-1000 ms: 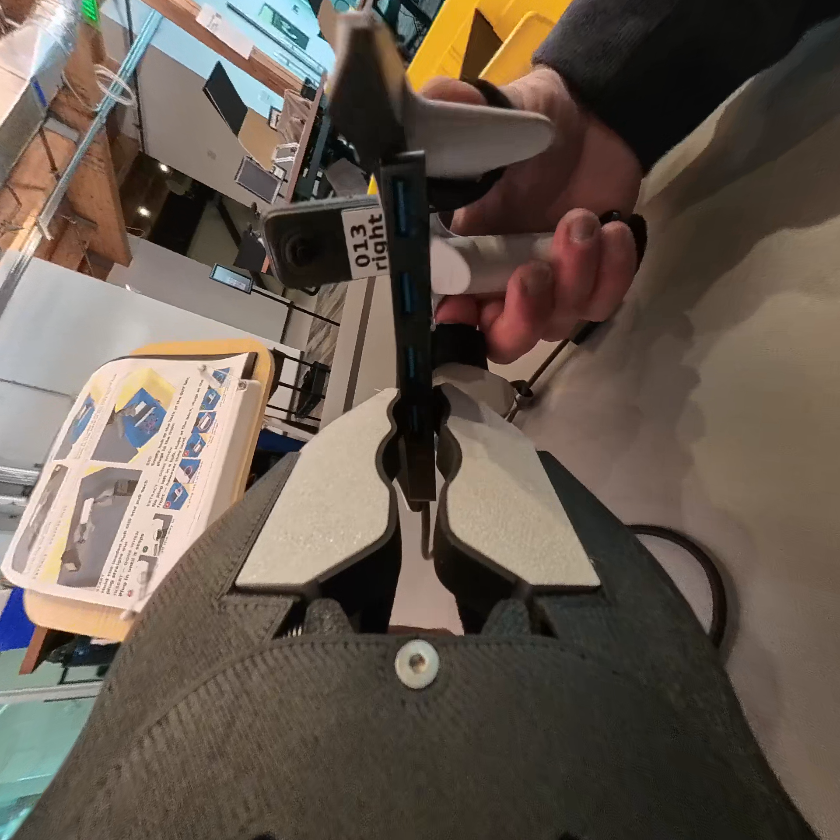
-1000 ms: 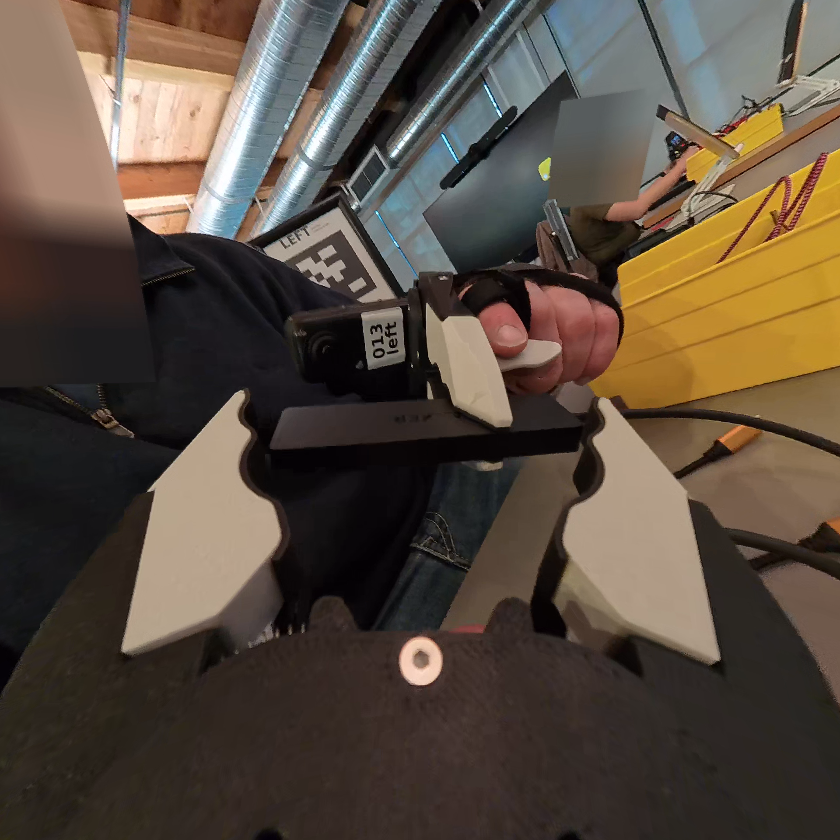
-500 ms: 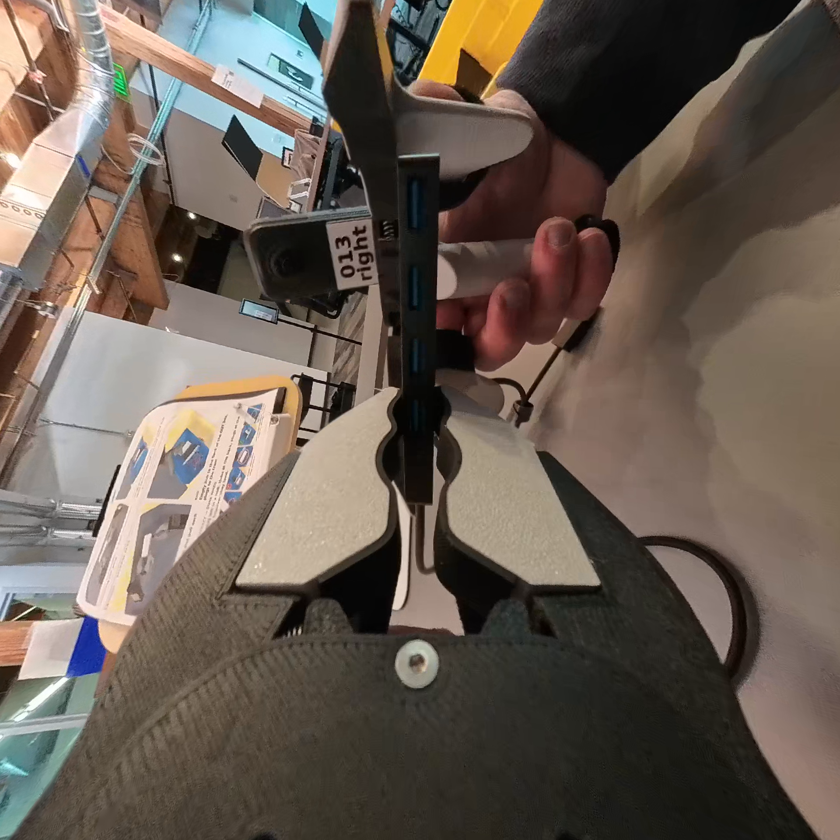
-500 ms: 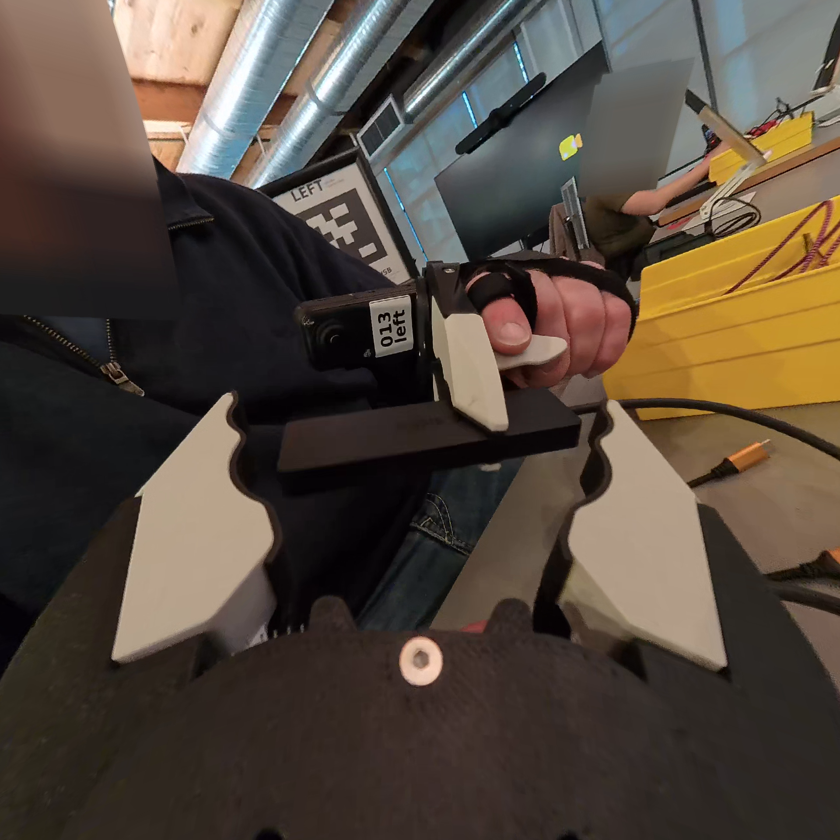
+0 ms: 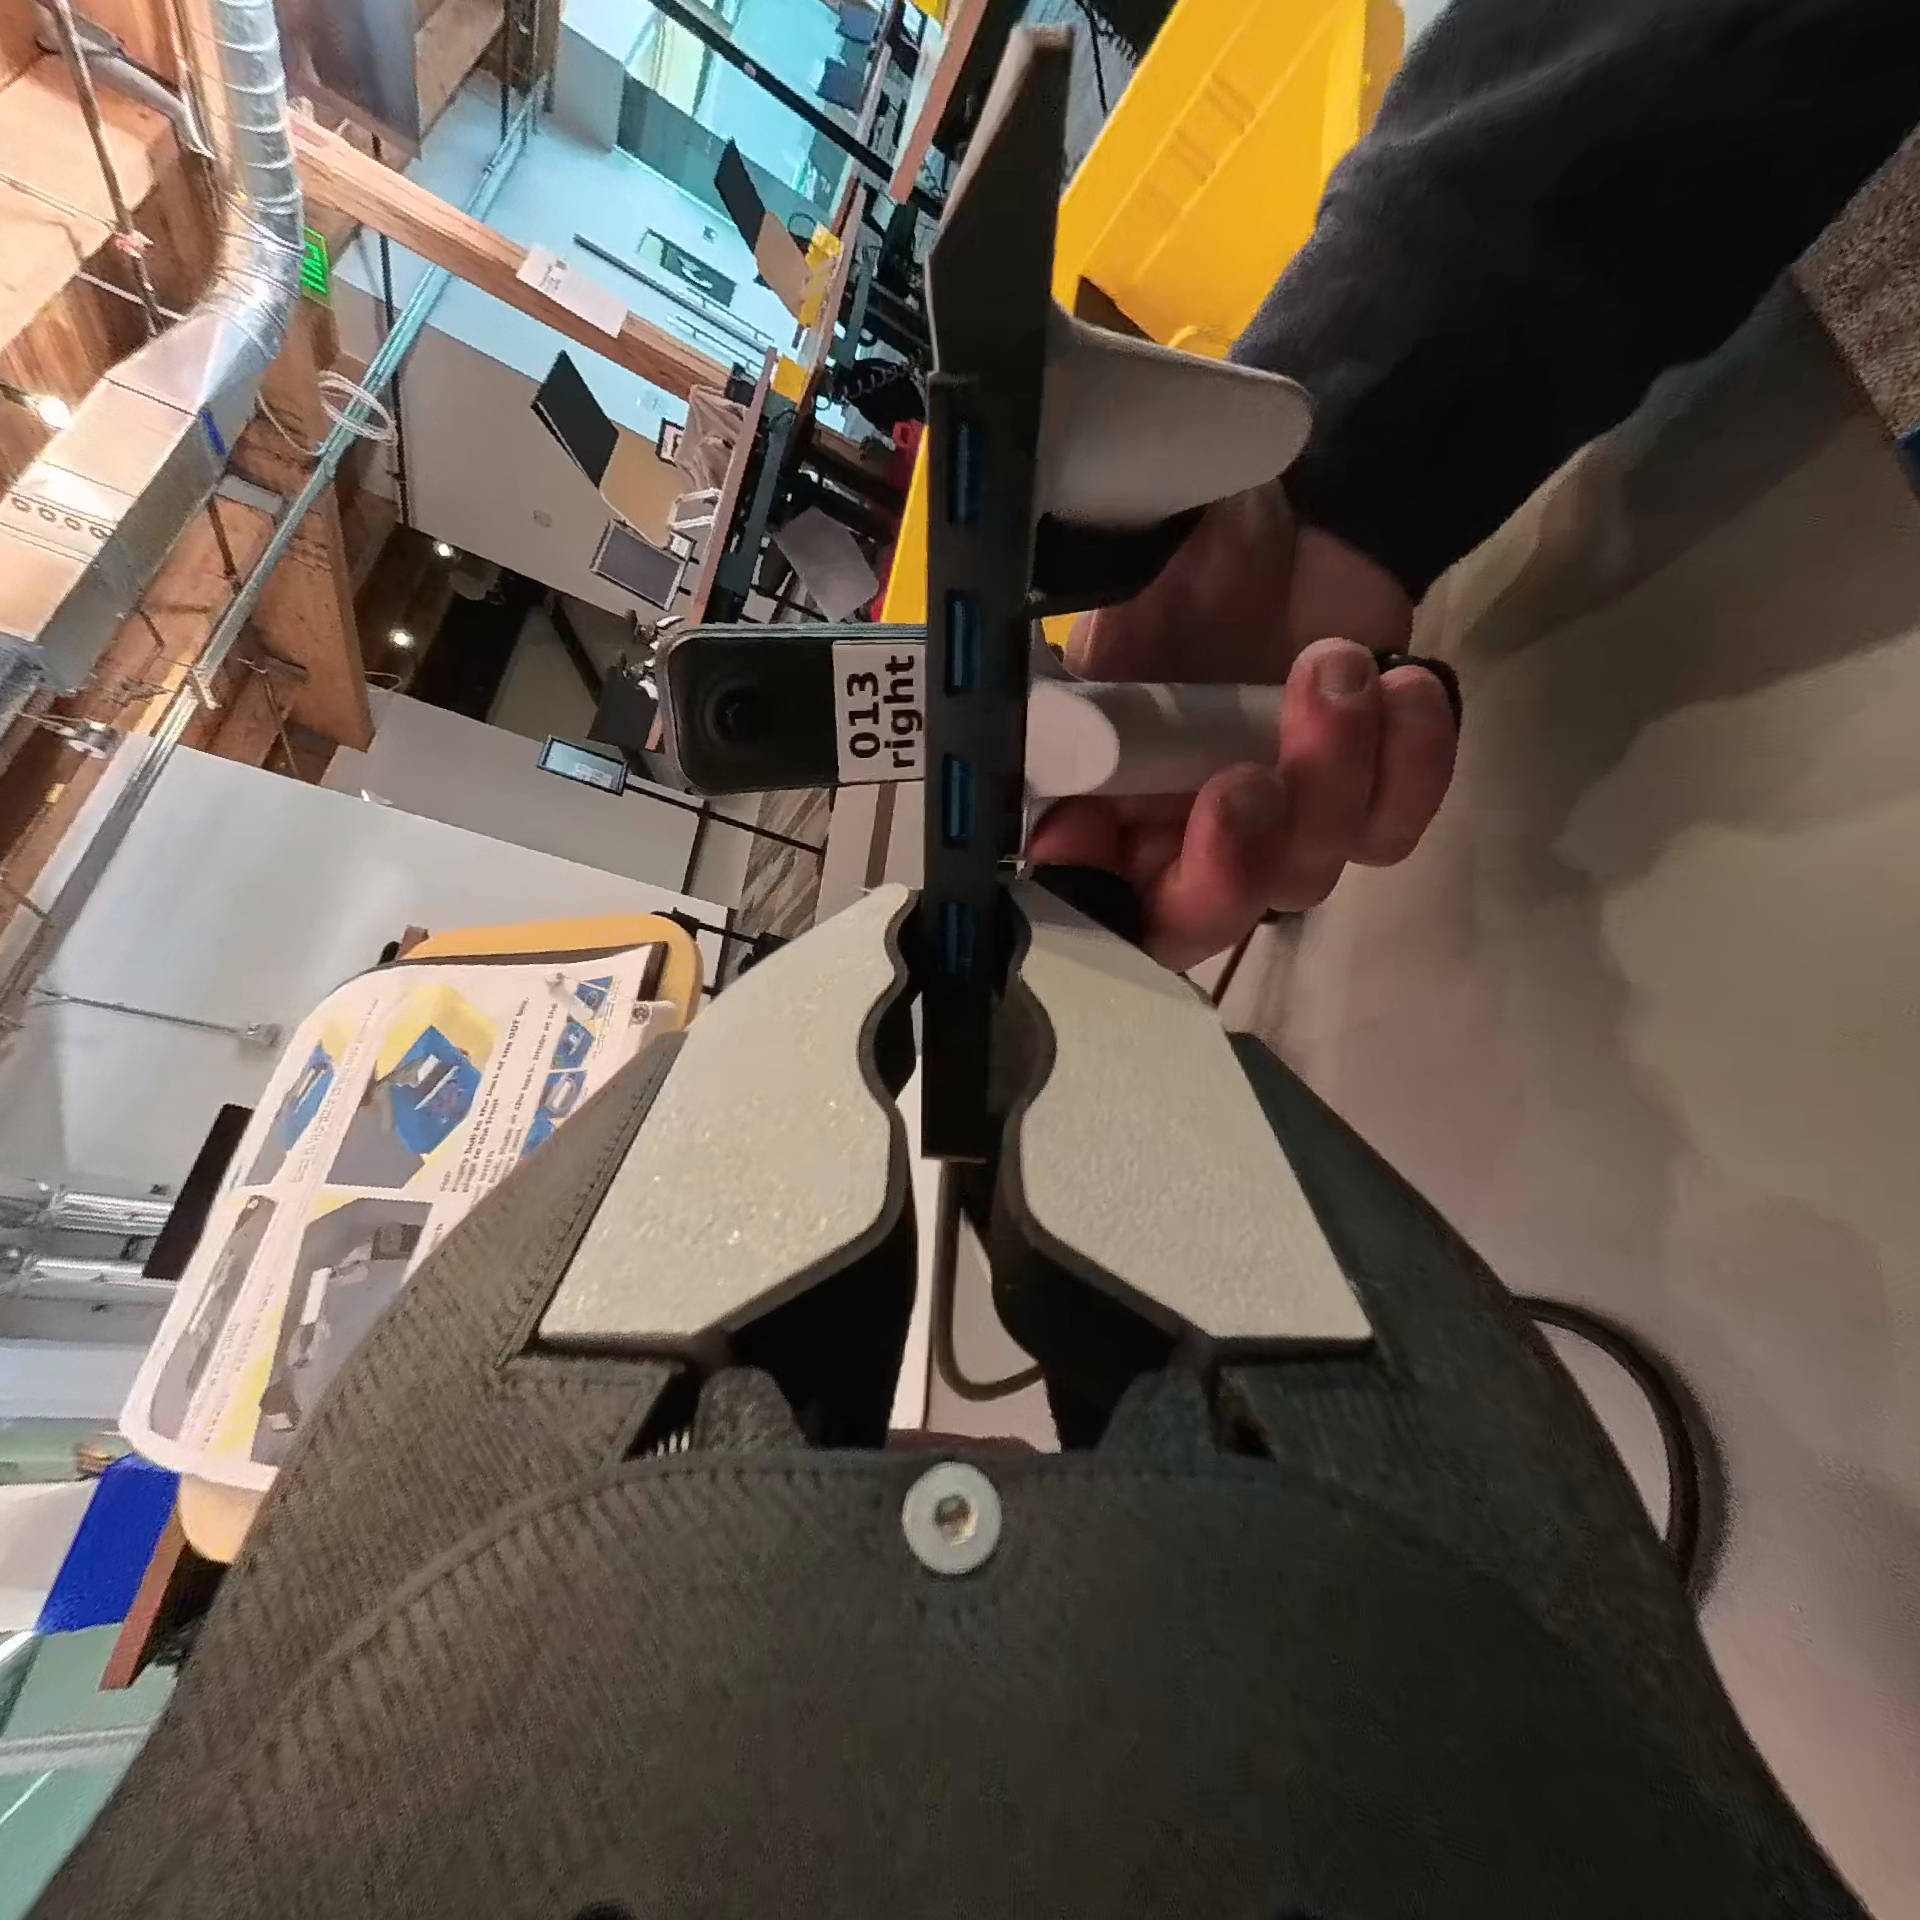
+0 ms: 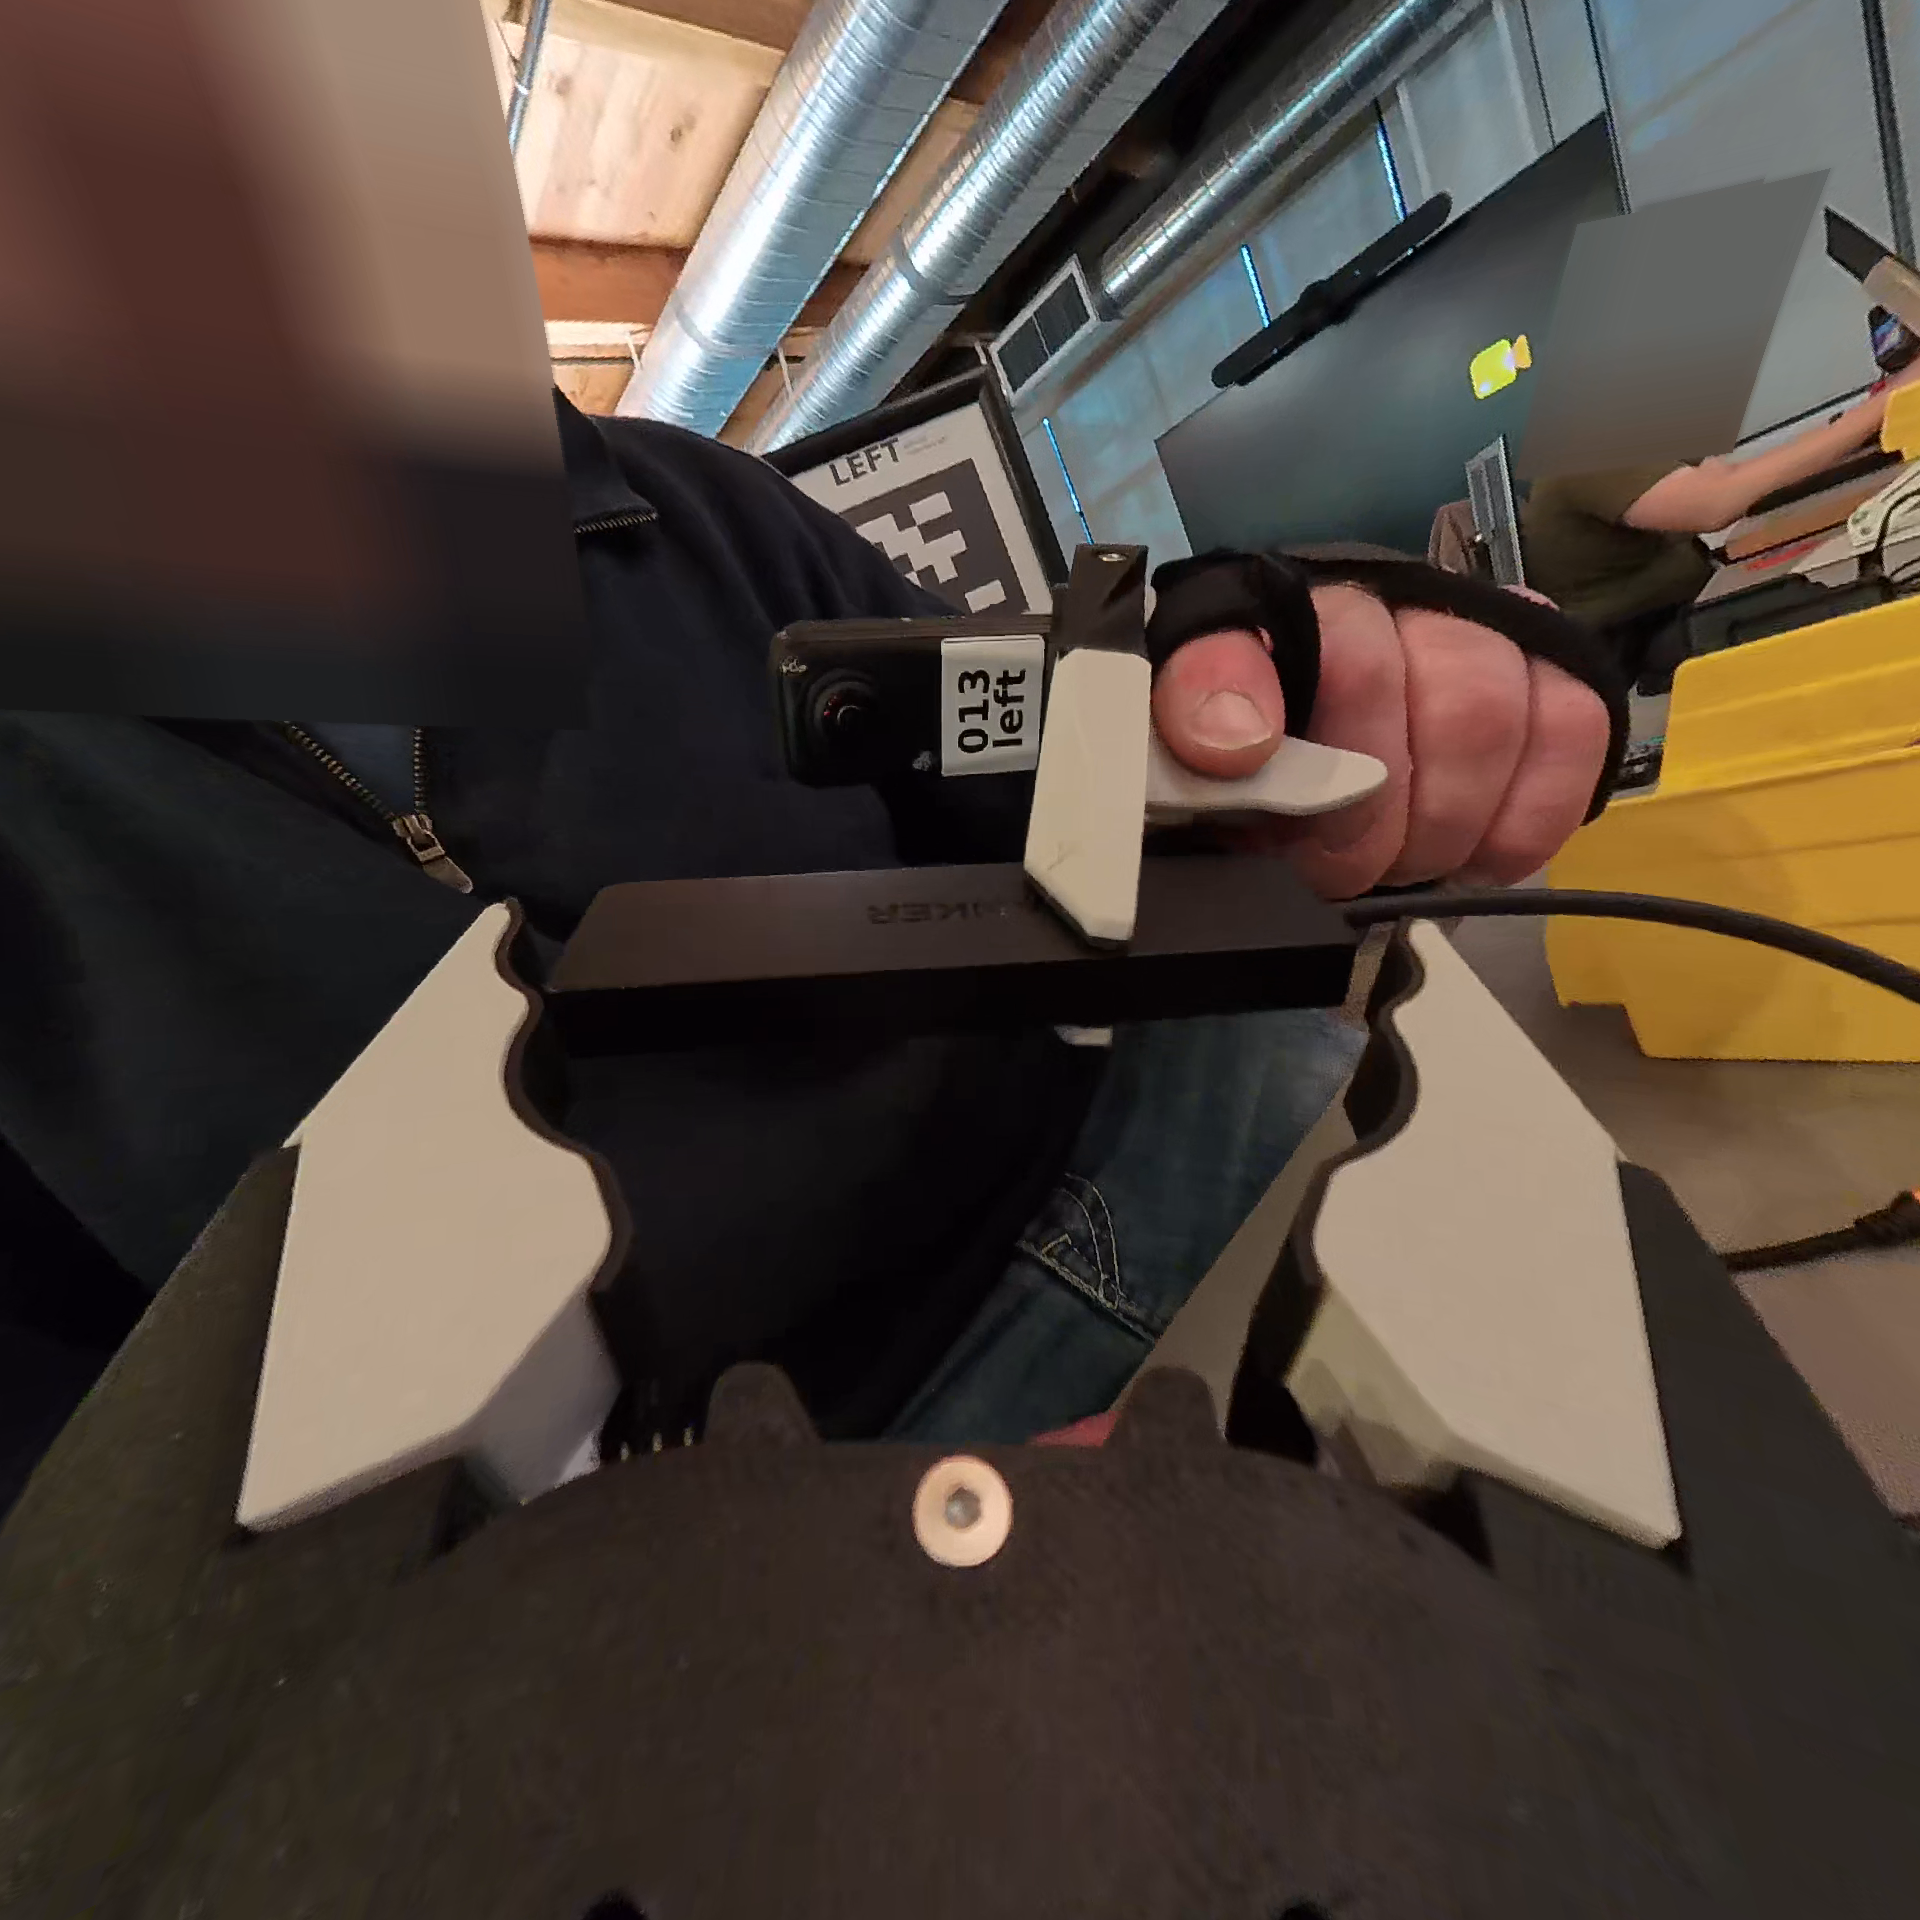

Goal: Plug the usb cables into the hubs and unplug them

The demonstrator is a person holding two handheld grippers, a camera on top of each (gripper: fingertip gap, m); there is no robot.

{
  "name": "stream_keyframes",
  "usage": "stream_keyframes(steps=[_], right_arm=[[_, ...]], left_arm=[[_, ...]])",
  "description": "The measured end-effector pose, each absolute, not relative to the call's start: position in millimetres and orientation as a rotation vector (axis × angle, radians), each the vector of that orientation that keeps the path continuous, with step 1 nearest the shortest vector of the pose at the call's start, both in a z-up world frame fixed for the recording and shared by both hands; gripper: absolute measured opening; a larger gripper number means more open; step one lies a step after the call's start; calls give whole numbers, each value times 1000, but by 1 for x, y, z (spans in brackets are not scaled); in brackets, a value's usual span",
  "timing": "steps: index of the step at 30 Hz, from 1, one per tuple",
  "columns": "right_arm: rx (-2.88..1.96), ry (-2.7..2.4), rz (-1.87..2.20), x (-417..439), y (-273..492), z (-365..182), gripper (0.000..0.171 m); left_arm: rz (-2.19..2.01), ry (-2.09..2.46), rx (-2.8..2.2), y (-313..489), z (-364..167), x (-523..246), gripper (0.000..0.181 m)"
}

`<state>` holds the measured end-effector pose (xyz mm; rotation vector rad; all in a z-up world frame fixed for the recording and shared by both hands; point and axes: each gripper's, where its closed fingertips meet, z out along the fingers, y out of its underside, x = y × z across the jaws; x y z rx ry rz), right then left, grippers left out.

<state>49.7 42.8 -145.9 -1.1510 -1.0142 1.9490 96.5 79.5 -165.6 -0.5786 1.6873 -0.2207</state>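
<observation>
A black USB hub (image 5: 982,665) with blue ports stands on end in the left wrist view. My left gripper (image 5: 961,940) is shut on its lower end. A thin black cable (image 5: 951,1309) runs down from the hub between the fingers. In the right wrist view the hub (image 6: 935,956) lies level, with the left gripper (image 6: 1081,966) clamped on it from above and below. My right gripper (image 6: 951,935) is open wide, and the hub lies lengthwise between its fingertips (image 6: 488,997). The hub's cable (image 6: 1662,925) leaves at the right.
The grey table top (image 5: 1662,1091) is on the right. Yellow bins (image 6: 1766,831) stand behind the hand. An illustrated sheet on a board (image 5: 364,1195) is at left. An orange-tipped cable (image 6: 1860,1226) lies on the table. A person's dark jacket (image 6: 675,727) is close behind the hub. My left and right fingertips are right by each other.
The right gripper has moved in on the hub, so the hub now sits between its open fingertips. The left gripper has kept its hold on the hub.
</observation>
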Motion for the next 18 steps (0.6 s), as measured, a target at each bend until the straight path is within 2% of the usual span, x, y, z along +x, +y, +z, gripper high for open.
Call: stream_keyframes(steps=[3, 6, 14, 17, 18], right_arm=[[-1143, -996, 1978, 49, 42, -143, 151], [-1113, -995, 2005, 52, 40, -142, 141], [-1163, -978, 1896, 49, 50, -147, 140], [-1220, -945, 1819, 47, 60, -151, 140], [-1236, -933, 1789, 47, 64, -152, 140]], left_arm=[[-219, 1687, -571, 79, -165, 96, 11], [-216, 1679, -568, 80, -164, 95, 11], [-239, 1672, -616, 89, -166, 96, 11], [-214, 1662, -666, 98, -172, 97, 18], [-197, 1667, -693, 102, -176, 98, 26]])
